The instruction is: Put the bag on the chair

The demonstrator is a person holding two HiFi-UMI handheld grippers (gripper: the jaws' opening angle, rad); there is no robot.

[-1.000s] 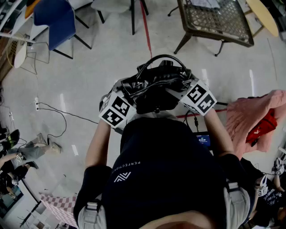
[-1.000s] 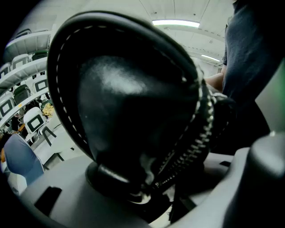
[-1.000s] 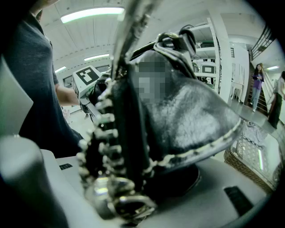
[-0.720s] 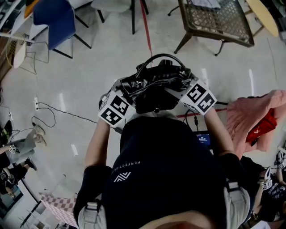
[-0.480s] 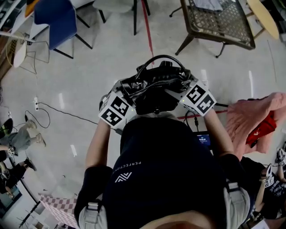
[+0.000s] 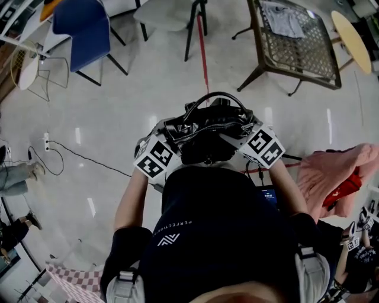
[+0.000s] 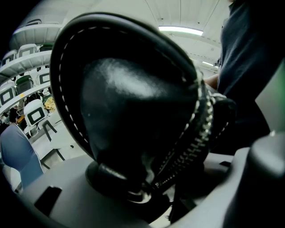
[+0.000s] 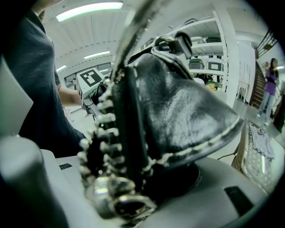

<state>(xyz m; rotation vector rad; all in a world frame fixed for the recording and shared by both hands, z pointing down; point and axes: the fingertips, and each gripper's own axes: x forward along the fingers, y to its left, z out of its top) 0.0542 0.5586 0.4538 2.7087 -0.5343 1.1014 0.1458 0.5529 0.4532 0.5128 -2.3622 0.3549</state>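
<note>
A black leather bag point(image 6: 207, 121) with a looped handle hangs at chest height in front of the person's dark shirt. My left gripper point(image 6: 173, 135) is shut on the bag's left end, and my right gripper point(image 6: 240, 127) is shut on its right end. The left gripper view is filled by the bag point(image 7: 133, 111), whose zipper end sits in the left gripper point(image 7: 142, 187). The right gripper view shows the bag point(image 8: 178, 111) with its stitched seam and metal ring pinched in the right gripper point(image 8: 147, 178). A woven-seat chair point(image 6: 296, 41) stands ahead to the right, a blue chair point(image 6: 83, 29) ahead to the left.
A grey chair point(image 6: 169, 12) stands straight ahead beside a red floor line point(image 6: 204, 53). A pink cloth point(image 6: 331, 171) over something red lies at the right. A cable and power strip point(image 6: 47, 142) cross the floor at the left, near a person's leg point(image 6: 18, 174).
The chairs and floor have slid down in the head view, so the person has moved forward. The bag stays gripped at both ends. The people at the left have shifted.
</note>
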